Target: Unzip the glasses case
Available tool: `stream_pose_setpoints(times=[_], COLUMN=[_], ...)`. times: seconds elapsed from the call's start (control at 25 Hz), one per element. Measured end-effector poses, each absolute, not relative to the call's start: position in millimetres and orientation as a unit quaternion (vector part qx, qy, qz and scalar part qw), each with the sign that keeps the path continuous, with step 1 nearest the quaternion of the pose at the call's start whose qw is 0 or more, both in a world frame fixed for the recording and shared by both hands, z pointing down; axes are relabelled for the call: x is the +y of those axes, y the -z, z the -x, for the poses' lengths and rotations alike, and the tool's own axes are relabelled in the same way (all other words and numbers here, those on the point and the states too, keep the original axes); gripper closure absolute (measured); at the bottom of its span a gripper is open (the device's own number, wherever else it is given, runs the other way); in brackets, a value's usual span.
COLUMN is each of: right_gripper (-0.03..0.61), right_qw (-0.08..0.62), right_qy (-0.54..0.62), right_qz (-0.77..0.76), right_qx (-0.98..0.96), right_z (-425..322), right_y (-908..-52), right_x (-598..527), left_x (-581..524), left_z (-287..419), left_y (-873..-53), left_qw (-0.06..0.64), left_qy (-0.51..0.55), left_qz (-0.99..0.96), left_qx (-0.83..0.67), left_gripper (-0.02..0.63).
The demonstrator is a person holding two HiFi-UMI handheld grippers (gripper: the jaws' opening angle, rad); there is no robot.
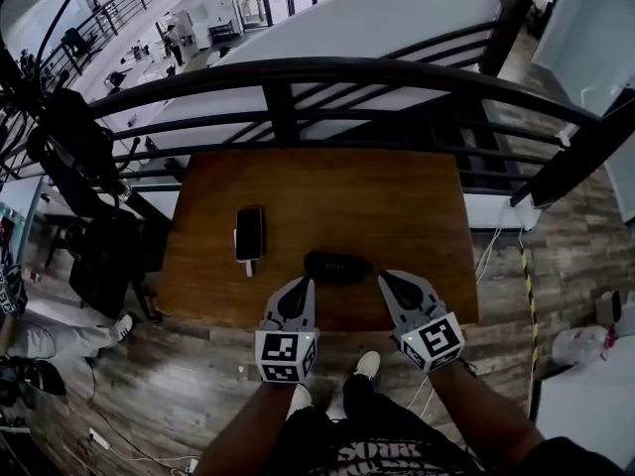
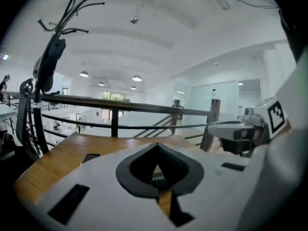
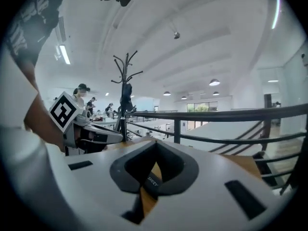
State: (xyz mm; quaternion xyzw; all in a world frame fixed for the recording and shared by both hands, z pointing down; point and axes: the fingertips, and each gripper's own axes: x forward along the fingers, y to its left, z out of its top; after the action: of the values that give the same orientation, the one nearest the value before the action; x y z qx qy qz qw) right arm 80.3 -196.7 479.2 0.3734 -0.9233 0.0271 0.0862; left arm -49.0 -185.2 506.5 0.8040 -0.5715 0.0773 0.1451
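The case (image 1: 337, 265) lies at lower centre of my head view, on the table (image 1: 397, 206) close to its near edge. Its long axis runs left to right across the frame. A phone (image 1: 249, 233) sits well apart, up and to the left.

My two grippers flank the case. The left gripper (image 1: 304, 284) has its tip just below the case's left end, and the right gripper (image 1: 385, 277) has its tip just beside the right end. I judge them about equally near, the right perhaps a touch closer. So the case is ahead and inward of each tip, and each gripper faces one end of it.

Both forearms come up from the bottom edge, with the grippers angled slightly toward each other. In the gripper views they point close to level, with the railing and far room ahead, so I read them as above the tabletop rather than on it.

Both pairs of jaws are closed tip to tip and grip nothing. In each gripper view the case shows only through the gap behind the tips. I can't make out the zip pull, so which end to start from is unsettled.
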Motion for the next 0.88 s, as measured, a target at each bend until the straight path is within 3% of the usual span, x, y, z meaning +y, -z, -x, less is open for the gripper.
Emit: stream_pose_setpoints(times=[0.28,0.88], right_gripper=[0.580,0.580], right_qw=[0.050,0.074], right_qy=[-0.023,-0.004], right_qz=[-0.456,-0.505], right_qx=[-0.888,-0.860], right_z=[-87,-57], right_y=[-448,-418], right_x=[-122,6], left_x=[-126,-2], left_z=[84,139], left_y=[-452,-445], left_qw=[0.093,0.122], left_qy=[-0.054,-0.026], left_qz=[-0.817,-0.829], left_qx=[-0.566,-0.545], left_gripper=[0.609,0.609])
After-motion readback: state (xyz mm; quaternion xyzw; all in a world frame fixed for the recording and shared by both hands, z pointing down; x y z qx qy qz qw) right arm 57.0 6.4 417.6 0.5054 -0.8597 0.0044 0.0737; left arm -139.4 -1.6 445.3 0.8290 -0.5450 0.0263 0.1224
